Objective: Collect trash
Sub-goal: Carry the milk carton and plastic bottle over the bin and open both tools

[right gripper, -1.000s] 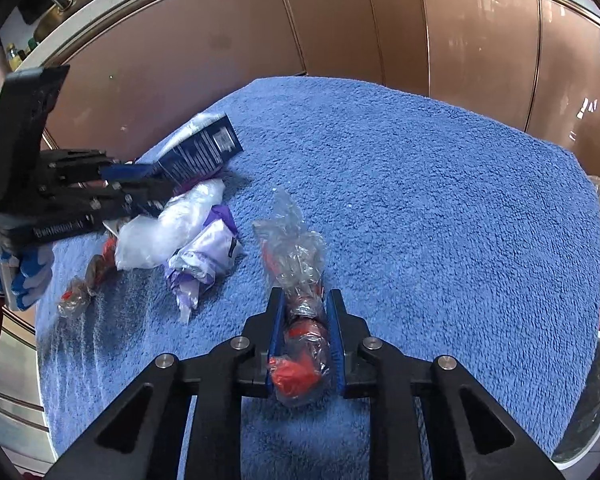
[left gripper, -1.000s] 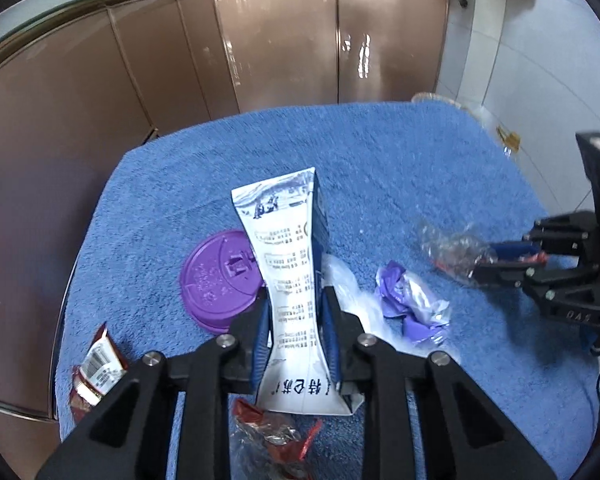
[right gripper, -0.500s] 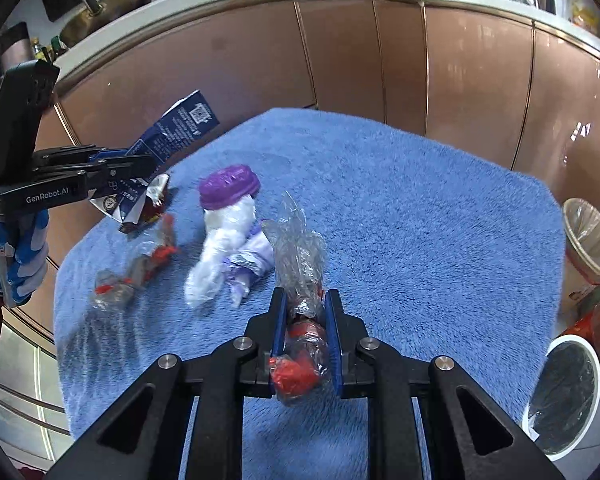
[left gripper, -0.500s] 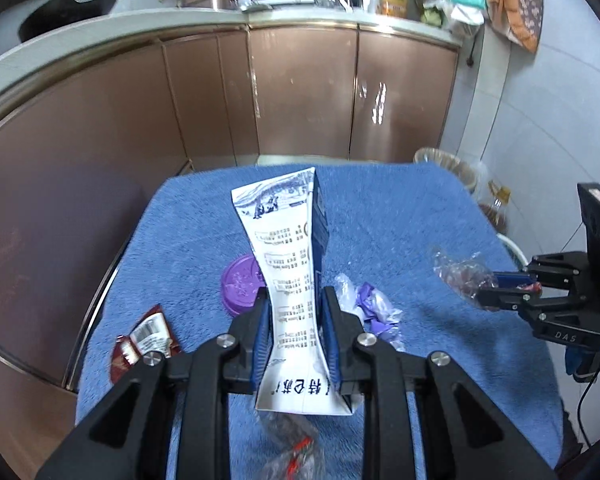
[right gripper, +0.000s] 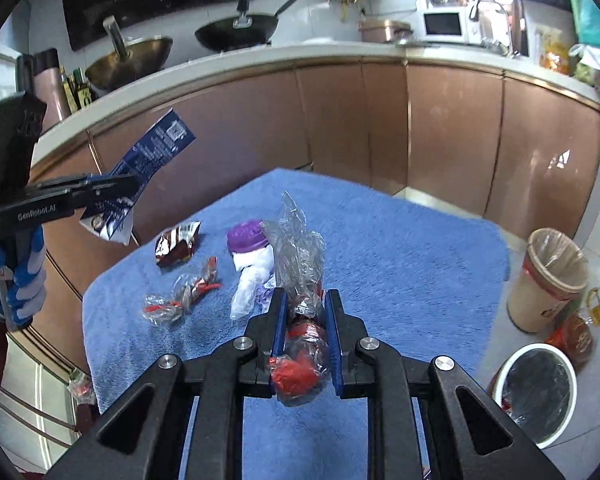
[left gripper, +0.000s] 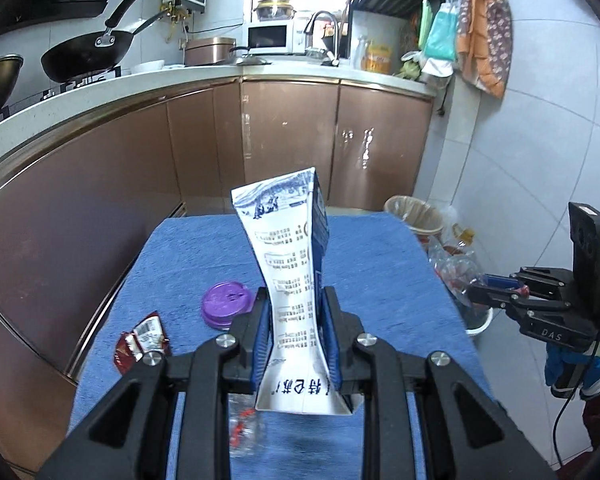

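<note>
A: What are the jaws doing?

B: The left gripper [left gripper: 294, 344] is clenched on a flattened blue-and-white milk carton [left gripper: 290, 276], held above the blue towel-covered table [right gripper: 400, 240]. The right gripper [right gripper: 305, 334] is clamped on a crumpled clear plastic bag with red scraps [right gripper: 300, 320].

A: And the step in hand?

B: Carrying, I'd judge. Next, each load wants swinging over the white bin with the black liner [right gripper: 538, 392] on the floor to the right of the table, then letting go.

A: Anything left?

B: A purple plastic lid [right gripper: 247, 235], a red-brown snack wrapper [right gripper: 178, 243] and a clear twisted wrapper [right gripper: 182, 298] lie on the towel.
</note>
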`<move>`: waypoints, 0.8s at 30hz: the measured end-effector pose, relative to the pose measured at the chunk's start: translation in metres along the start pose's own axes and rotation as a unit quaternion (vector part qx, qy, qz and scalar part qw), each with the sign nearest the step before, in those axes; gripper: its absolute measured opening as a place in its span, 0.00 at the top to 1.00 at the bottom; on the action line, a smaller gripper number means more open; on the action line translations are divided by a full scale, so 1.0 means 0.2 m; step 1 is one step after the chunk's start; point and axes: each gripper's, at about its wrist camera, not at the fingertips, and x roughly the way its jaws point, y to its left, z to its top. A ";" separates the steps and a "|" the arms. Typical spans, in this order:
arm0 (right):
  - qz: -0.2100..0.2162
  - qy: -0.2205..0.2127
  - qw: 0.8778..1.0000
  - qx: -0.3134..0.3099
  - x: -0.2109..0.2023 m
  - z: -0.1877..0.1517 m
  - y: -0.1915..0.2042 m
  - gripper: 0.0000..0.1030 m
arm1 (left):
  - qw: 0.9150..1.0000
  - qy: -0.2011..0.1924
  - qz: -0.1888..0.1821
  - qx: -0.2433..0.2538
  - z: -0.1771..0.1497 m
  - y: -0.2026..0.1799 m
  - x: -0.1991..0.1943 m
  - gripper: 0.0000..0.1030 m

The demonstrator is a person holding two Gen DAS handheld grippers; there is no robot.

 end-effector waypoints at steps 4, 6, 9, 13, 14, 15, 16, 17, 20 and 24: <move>-0.017 -0.014 1.000 0.013 -0.09 -0.01 -0.07 0.82 | 1.000 -0.004 -0.023 -0.004 0.02 -0.11 0.02 0.78; -0.028 -0.020 0.999 0.025 -0.14 -0.02 -0.14 0.82 | 0.999 -0.003 -0.037 0.002 0.04 -0.20 0.06 0.78; -0.048 -0.024 0.998 0.044 -0.19 -0.05 -0.26 0.82 | 0.998 0.006 -0.066 0.012 0.09 -0.36 0.15 0.78; -0.088 -0.023 0.993 0.077 -0.24 -0.11 -0.49 0.82 | 0.994 0.023 -0.107 0.027 0.13 -0.59 0.33 0.78; -0.096 -0.022 0.992 0.083 -0.25 -0.13 -0.54 0.82 | 0.992 0.029 -0.117 0.033 0.14 -0.66 0.38 0.78; -0.108 -0.019 0.990 0.092 -0.25 -0.15 -0.61 0.82 | 0.990 0.037 -0.127 0.039 0.16 -0.73 0.44 0.78; -0.121 -0.016 0.987 0.104 -0.26 -0.18 -0.69 0.82 | 0.988 0.046 -0.139 0.044 0.17 -0.82 0.51 0.78; -0.129 -0.014 0.985 0.112 -0.27 -0.20 -0.75 0.82 | 0.986 0.054 -0.148 0.050 0.18 -0.89 0.57 0.78; -0.167 -0.005 0.976 0.141 -0.27 -0.28 -0.95 0.82 | 0.980 0.077 -0.170 0.063 0.20 -1.09 0.75 0.78; -0.200 0.015 0.964 0.177 -0.24 -0.38 -1.21 0.82 | 0.969 0.116 -0.201 0.078 0.20 -1.38 1.04 0.78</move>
